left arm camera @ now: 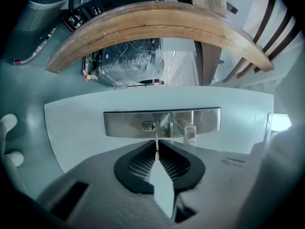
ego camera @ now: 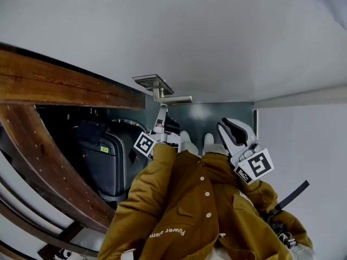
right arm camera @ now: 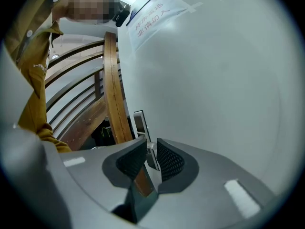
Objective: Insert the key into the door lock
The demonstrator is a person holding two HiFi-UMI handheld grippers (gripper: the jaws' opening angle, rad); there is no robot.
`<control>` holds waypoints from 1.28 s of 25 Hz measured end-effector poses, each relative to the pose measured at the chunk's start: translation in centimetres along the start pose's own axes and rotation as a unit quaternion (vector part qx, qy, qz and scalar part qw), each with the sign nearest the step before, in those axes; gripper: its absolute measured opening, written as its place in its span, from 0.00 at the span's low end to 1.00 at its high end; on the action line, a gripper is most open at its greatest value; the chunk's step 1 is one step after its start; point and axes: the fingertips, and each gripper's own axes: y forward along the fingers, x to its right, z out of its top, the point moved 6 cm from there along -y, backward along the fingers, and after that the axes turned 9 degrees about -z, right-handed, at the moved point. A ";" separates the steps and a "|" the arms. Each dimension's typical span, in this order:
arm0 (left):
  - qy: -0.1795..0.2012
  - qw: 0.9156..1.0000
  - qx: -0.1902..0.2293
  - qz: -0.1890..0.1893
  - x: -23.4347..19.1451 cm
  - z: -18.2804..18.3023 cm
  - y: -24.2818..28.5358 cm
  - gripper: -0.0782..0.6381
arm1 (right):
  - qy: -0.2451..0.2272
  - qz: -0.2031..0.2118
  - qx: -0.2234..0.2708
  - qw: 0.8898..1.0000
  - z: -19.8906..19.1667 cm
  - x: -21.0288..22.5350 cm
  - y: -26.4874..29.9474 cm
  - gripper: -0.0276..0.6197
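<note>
Almost there: the left hand-held gripper (left arm camera: 157, 147) clamped the key (left arm camera: 156, 140) just below the mid-frame keyhole (left arm camera: 149, 126), uninserted; the right hand-held gripper (right arm camera: 150, 148) gaped empty.

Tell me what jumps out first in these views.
A thin key is pinched in the left hand-held gripper, pointing just below the keyhole in the metal lock plate and not yet in. The lever handle juts out right of the keyhole. In the head view the right hand-held gripper hangs open at lower right.
</note>
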 end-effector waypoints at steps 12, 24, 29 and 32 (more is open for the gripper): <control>-0.009 1.000 -0.001 0.011 -0.7 0.3 0.3 0.15 | 0.003 -0.016 -0.004 1.000 -0.1 -0.1 0.3 0.15; -0.016 0.999 -0.034 0.005 -1.3 2.0 1.4 0.15 | 0.004 -0.024 -0.003 1.000 -0.3 0.3 0.0 0.15; -0.022 0.999 -0.031 0.001 -1.8 2.3 2.6 0.15 | 0.004 -0.026 -0.001 1.000 -0.4 0.0 -0.3 0.15; -0.060 0.997 -0.027 -0.031 -2.8 2.8 3.9 0.15 | 0.006 -0.030 -0.001 1.000 -0.6 -0.1 -0.5 0.15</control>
